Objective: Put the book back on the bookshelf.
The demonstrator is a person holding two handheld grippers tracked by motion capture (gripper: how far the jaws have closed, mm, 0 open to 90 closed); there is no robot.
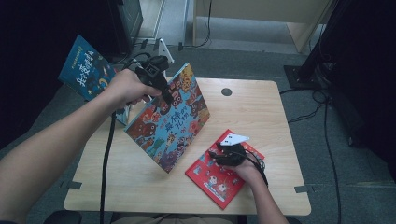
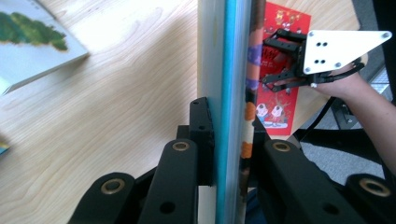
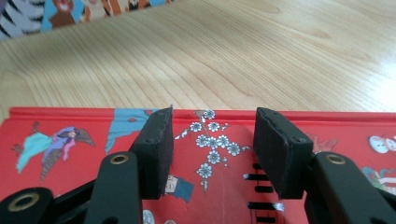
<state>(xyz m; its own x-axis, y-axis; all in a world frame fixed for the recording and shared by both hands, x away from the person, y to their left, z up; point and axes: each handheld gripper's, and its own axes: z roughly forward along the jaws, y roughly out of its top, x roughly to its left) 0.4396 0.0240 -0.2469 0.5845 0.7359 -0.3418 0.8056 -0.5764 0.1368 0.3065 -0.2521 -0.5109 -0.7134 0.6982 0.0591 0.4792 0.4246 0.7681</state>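
A large picture book with a busy blue and orange cover (image 1: 173, 126) stands tilted on its lower corner on the wooden table (image 1: 261, 116). My left gripper (image 1: 164, 93) is shut on its upper edge; in the left gripper view the pads clamp the book's edge (image 2: 229, 70) from both sides. A red picture book (image 1: 210, 175) lies flat near the front right of the table. My right gripper (image 1: 218, 156) hovers low over it, open, with nothing between its pads (image 3: 156, 144); the red cover (image 3: 70, 135) lies just beneath them.
A dark blue book (image 1: 86, 67) sits at the far left, past the table's corner. Another book with a pale cover (image 2: 32, 37) lies flat on the table's left side. A round cable hole (image 1: 226, 91) is near the back edge. Cables run across the floor on the right.
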